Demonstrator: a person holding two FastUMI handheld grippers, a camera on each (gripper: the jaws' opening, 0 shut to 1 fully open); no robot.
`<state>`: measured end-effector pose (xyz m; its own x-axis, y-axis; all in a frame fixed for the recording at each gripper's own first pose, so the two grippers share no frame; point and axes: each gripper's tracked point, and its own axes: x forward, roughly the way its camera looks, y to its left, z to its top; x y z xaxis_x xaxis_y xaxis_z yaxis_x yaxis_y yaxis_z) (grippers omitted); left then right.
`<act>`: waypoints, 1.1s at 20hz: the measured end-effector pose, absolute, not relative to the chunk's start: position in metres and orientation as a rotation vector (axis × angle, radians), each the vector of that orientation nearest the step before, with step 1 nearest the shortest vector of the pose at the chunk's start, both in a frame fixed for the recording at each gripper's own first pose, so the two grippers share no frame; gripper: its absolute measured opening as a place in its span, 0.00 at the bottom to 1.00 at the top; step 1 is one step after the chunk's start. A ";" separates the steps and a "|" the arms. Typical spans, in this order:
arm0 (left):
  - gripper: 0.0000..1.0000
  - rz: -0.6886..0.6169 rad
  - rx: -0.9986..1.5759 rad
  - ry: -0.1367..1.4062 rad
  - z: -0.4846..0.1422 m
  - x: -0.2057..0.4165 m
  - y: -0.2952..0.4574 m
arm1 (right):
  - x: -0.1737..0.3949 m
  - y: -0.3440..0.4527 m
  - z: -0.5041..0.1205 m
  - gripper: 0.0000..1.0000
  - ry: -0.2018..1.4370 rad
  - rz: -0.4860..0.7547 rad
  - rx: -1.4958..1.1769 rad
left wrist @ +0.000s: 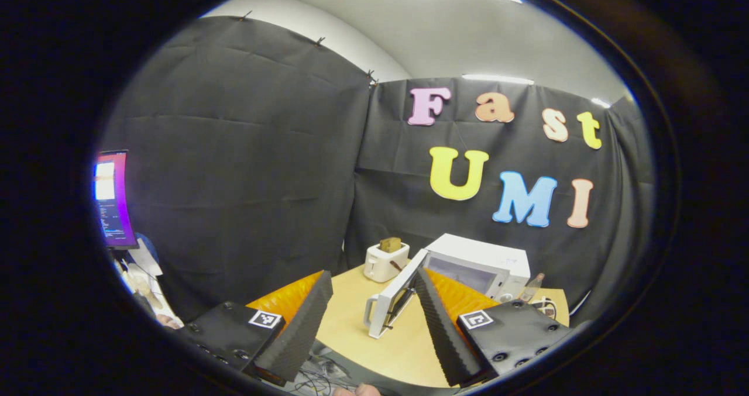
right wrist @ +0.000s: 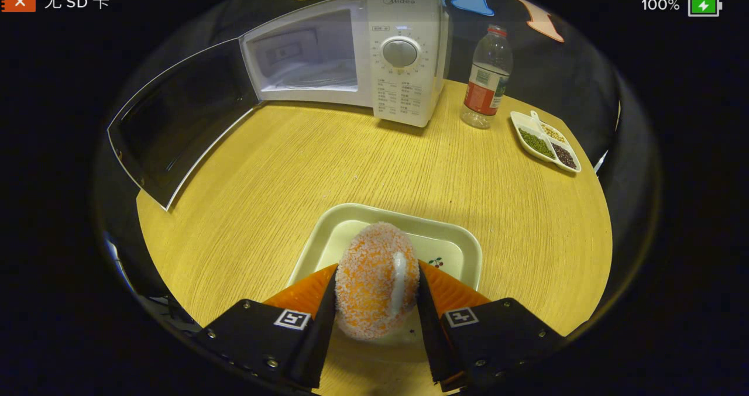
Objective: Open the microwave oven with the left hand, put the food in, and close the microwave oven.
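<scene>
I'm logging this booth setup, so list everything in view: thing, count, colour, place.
microwave oven: 1, white, back of the table, door swung open to its left
toaster: 1, white, on the table left of the microwave oven
bottle: 1, clear with red label, right of the microwave oven
divided dish: 1, white, holds grains, right table edge
tray: 1, pale green, front of the table
food: 1, orange, sugar-coated, over the tray
table: 1, round, light wood
monitor: 1, lit, far left
left tool: 1, open, in front of the table
right tool: 1, shut on the food
</scene>
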<state>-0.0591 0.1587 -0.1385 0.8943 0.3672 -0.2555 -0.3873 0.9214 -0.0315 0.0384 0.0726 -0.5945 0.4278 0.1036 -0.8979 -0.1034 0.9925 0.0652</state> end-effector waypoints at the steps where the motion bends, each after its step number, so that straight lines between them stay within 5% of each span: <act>1: 0.92 0.387 -0.083 0.239 -0.135 -0.060 0.161 | 0.039 0.072 -0.594 0.68 1.129 0.118 0.009; 6: 0.89 0.362 -0.091 0.198 -0.119 -0.078 0.184 | 0.037 0.083 -0.569 0.68 1.120 0.042 0.093; 18: 0.90 0.113 -0.049 0.177 -0.123 -0.076 0.192 | 0.068 0.158 -0.455 0.68 0.910 0.056 0.278; 22: 0.89 0.125 -0.081 0.186 -0.133 -0.058 0.205 | 0.091 0.176 -0.430 0.65 0.870 0.077 0.322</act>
<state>-0.0584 0.2049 -0.1333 0.9750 0.1165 -0.1891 -0.1315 0.9889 -0.0690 0.0913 0.1759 -0.4305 0.6451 0.1972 -0.7382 0.0637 0.9489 0.3091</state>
